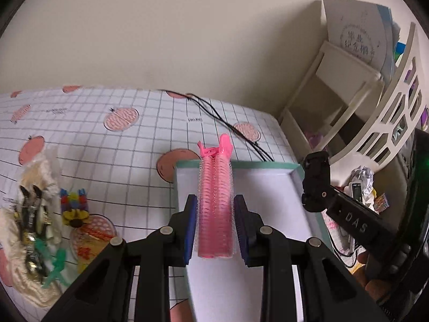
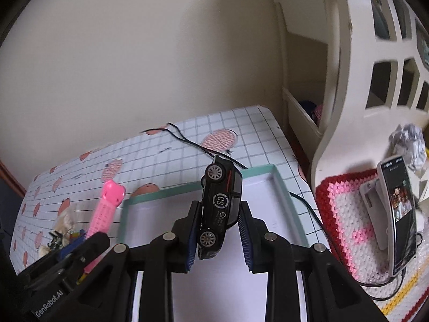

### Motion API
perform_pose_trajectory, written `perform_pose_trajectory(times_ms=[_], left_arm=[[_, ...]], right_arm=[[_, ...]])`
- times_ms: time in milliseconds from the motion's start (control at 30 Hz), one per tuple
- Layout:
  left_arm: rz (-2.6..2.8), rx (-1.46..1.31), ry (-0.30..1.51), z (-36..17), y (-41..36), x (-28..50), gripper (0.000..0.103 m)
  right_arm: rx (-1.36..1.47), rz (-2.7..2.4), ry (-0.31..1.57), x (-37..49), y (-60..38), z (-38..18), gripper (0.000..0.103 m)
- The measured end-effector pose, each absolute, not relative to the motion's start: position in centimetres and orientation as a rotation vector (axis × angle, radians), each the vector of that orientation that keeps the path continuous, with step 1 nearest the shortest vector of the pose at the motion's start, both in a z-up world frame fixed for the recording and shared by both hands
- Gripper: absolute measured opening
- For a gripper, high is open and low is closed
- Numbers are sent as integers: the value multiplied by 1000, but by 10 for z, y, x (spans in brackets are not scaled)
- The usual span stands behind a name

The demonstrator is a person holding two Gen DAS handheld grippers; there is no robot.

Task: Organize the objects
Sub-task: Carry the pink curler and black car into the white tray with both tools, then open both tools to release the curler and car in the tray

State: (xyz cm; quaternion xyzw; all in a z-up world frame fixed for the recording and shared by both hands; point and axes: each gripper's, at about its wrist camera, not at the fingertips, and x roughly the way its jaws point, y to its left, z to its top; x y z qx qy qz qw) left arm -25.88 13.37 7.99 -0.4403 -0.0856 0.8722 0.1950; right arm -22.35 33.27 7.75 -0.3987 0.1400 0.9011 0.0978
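My left gripper point(image 1: 215, 225) is shut on a pink hair-roller clip point(image 1: 215, 201), which points away from me over the white box with a teal rim point(image 1: 265, 165). In the right wrist view my right gripper point(image 2: 218, 236) is shut on a black toy car point(image 2: 220, 209), held nose-down with its wheels facing left, above the same box point(image 2: 171, 191). The left gripper and its pink clip point(image 2: 106, 209) show at the lower left of that view. The right gripper's black body point(image 1: 316, 182) hangs at the box's right edge in the left wrist view.
A pile of small items point(image 1: 34, 214) on cream fabric lies at the left of the checked tablecloth point(image 1: 107, 139). Black cables point(image 1: 228, 126) cross the cloth behind the box. A white shelf unit point(image 2: 348, 80), a phone on a stand point(image 2: 396, 214) and a crochet mat point(image 2: 340, 214) stand at right.
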Motion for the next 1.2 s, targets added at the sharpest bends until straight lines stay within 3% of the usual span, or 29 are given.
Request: perform_pose_trajectory(times_ms=[533, 1200], left_arm=[[2414, -1331, -195, 37, 155, -271, 28], [2376, -1387, -184, 28, 157, -275, 29]], right_arm=[[-1319, 2600, 316, -240, 341, 33, 29], [-1369, 2581, 312, -240, 341, 22, 30]])
